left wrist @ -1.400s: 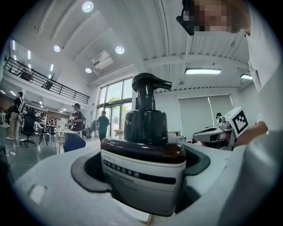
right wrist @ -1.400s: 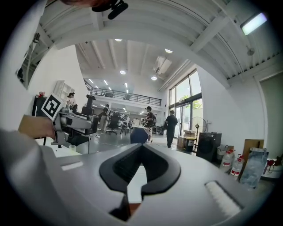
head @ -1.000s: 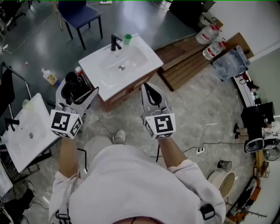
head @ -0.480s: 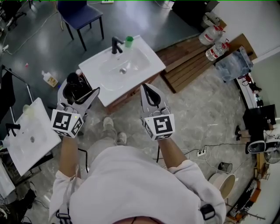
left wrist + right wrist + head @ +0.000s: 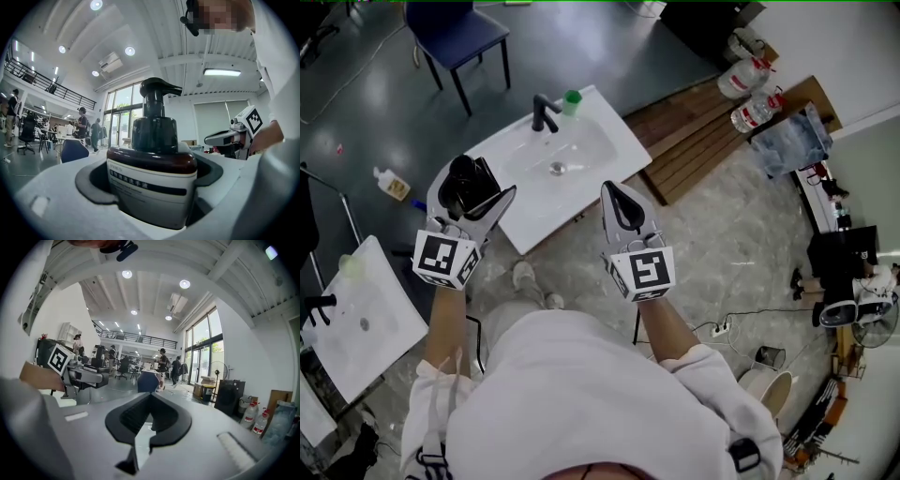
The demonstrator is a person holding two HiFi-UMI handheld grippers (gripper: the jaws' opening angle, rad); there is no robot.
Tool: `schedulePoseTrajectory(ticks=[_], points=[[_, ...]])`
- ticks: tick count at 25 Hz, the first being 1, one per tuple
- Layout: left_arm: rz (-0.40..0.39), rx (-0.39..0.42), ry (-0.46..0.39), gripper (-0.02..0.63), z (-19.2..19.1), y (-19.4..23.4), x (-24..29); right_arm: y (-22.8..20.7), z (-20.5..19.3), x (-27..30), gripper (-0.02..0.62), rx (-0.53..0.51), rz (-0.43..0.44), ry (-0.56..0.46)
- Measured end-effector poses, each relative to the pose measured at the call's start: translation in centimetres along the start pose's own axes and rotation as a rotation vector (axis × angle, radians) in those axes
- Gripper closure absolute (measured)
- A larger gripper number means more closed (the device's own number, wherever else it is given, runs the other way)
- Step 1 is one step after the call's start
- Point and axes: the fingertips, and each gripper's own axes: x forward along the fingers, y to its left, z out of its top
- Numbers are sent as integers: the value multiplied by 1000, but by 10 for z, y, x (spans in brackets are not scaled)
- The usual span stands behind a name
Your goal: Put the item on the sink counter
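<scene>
In the head view my left gripper (image 5: 474, 201) is shut on a dark brown pump bottle (image 5: 467, 185) with a black pump head. It hangs at the left corner of the white sink counter (image 5: 609, 139). The left gripper view shows the bottle (image 5: 152, 180) upright between the jaws, its white label facing the camera. My right gripper (image 5: 618, 193) hovers over the counter's near edge. Its jaws (image 5: 150, 401) are shut with nothing between them. A black faucet (image 5: 543, 112) and a green cup (image 5: 572, 100) stand at the counter's far side.
A second white basin (image 5: 358, 309) stands at the left. A blue chair (image 5: 455, 33) is beyond the sink, and a yellow bottle (image 5: 391, 183) lies on the floor. A wooden pallet (image 5: 712, 131) and water bottles (image 5: 750, 80) are to the right. People stand in the far hall.
The person has stepped forward, so the sink counter lies closer under the grippers. The held bottle now sits at the counter's left corner. Both grippers keep their pose.
</scene>
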Motion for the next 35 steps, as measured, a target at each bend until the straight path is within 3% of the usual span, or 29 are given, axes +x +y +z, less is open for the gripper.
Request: schedulePoseTrajectory(ticks=[15,26,35], points=[[-19,5,-6,144,-65,79,103,-35,-26,111,592,-15,4,54],[-4,-4,19,144,-166,94,163,-69,-88,169,592,-40,100,99],[35,-26,38,144,-242,125,199,-70,-143,207,592,9,144,149]])
